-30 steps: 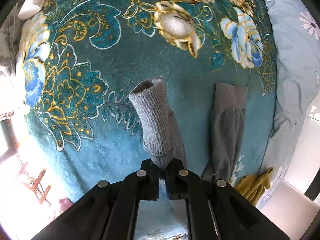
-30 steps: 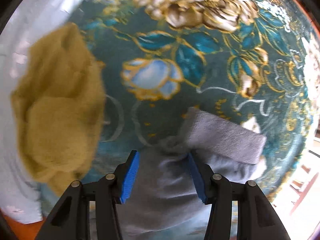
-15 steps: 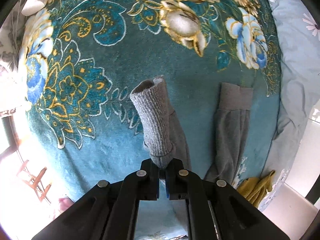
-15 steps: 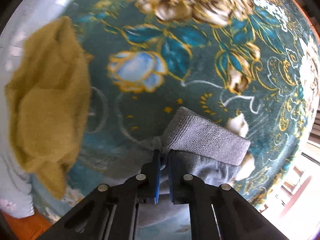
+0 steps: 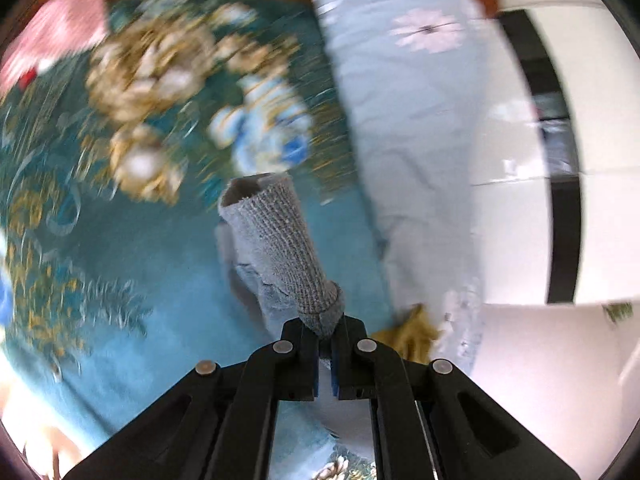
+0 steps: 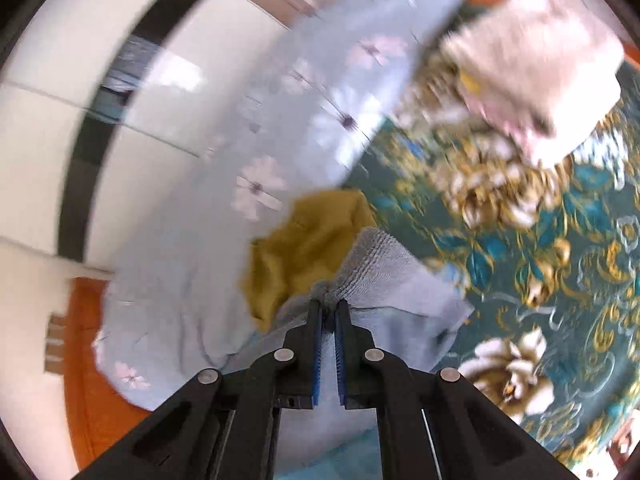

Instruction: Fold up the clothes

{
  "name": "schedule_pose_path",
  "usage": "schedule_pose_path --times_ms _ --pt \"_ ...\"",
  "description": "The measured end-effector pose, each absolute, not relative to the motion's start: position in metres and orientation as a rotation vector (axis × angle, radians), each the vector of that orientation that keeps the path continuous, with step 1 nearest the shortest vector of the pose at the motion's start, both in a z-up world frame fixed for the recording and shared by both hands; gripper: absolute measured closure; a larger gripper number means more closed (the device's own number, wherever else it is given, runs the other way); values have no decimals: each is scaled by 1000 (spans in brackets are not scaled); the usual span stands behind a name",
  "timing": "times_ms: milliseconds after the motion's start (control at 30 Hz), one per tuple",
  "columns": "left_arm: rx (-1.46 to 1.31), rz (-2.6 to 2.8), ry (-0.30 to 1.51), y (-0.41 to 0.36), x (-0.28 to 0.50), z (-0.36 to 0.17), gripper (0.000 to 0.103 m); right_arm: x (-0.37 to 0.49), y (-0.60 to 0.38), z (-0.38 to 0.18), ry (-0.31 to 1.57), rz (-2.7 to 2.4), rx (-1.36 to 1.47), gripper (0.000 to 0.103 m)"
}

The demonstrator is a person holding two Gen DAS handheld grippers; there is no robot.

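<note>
1. Left gripper (image 5: 325, 334) jaws clenched on grey garment (image 5: 280, 248) at a ribbed cuff, lifted off the teal floral blanket (image 5: 132, 256).
2. Right gripper (image 6: 329, 322) jaws clamped on another cuff.
3. Mustard cloth (image 6: 304, 248) just behind; blue floral pillow (image 6: 192, 264) beyond.

Left gripper (image 5: 325, 330) pinches grey ribbed cuff (image 5: 280, 248), raised over blurred teal blanket (image 5: 132, 248); yellow cloth (image 5: 408, 334), probably, just right.

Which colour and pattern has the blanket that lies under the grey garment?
The plush blanket is teal with gold, white and blue flowers; the right wrist view shows it best.
</note>
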State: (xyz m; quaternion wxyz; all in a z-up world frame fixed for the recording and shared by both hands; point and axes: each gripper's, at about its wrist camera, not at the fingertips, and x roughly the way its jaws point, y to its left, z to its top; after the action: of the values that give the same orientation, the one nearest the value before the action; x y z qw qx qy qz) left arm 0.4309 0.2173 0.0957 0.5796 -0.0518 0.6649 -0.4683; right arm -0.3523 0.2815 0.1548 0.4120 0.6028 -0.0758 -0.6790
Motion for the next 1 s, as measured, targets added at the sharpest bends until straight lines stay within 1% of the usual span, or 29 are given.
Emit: schedule_pose_path --times_ms 33,67,267,400,533,633,700,800,900,933,967,1000 --pt "-101 -1091 1549 223 432 94 100 -352 293 159 -179 -1705 1497 97" --pt "-80 -1081 1547 229 432 92 100 -350 302 145 -155 -1714 1540 97" --pt "148 -802 1692 279 431 4 100 -342 362 61 1 -1757 1803 97" --pt "258 -676 1728 306 423 -29 100 -336 401 6 112 -1774 1974 97" --pt "332 -652 1706 315 422 -33 100 -342 413 8 138 -1796 1974 97" --pt "330 -651 1691 314 424 -29 100 -349 419 16 117 -1821 1956 97" --pt "335 -649 1679 313 425 -28 100 -354 419 19 109 -1834 1937 94" --pt "354 -631 1658 310 425 -23 99 -356 418 22 88 -1828 1912 94" --pt "364 -607 1636 308 426 -17 99 -354 419 16 106 -1795 1922 94" --pt "368 -599 1629 307 426 -15 97 -353 419 14 114 -1786 1927 94" --pt "371 -592 1621 306 426 -13 94 -352 420 11 122 -1776 1933 92" --pt "375 -584 1614 306 426 -11 91 -351 422 7 121 -1761 1942 85"
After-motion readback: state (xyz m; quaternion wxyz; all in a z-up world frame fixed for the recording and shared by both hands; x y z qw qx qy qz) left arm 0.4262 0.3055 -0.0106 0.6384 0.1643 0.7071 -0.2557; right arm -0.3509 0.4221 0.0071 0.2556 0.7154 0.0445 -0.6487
